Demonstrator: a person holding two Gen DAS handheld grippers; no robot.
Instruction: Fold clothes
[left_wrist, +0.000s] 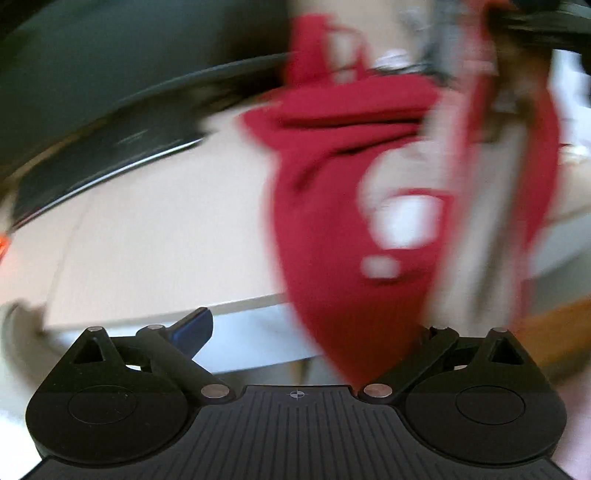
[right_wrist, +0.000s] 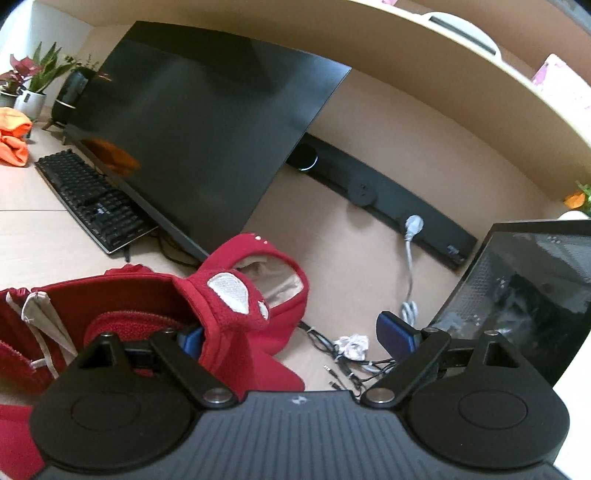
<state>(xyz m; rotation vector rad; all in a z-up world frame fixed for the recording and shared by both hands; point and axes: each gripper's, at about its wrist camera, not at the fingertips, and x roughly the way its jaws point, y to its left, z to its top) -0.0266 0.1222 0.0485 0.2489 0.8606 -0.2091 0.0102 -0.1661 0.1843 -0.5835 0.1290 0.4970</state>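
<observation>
the red hooded garment lay bunched on the near left part of the pale wooden desk, its hood with white patches standing up and its drawstring trailing at the left. the right gripper had its jaws wide apart, the left blue pad tucked against the hood's fabric and the right pad well clear of it, so nothing was pinched. in the left wrist view everything was smeared by motion; the left gripper appeared to have its jaws apart too, with red cloth lying across the gap (whether it was touched i could not tell).

to do this step well, it would seem best to spread the garment flat first, take an edge near the hood squarely between the pads, and lift low.

the desk was crowded: a large dark monitor at the far side, a black keyboard to the left, orange cloth far left, a laptop on the right, loose cables nearby.
</observation>
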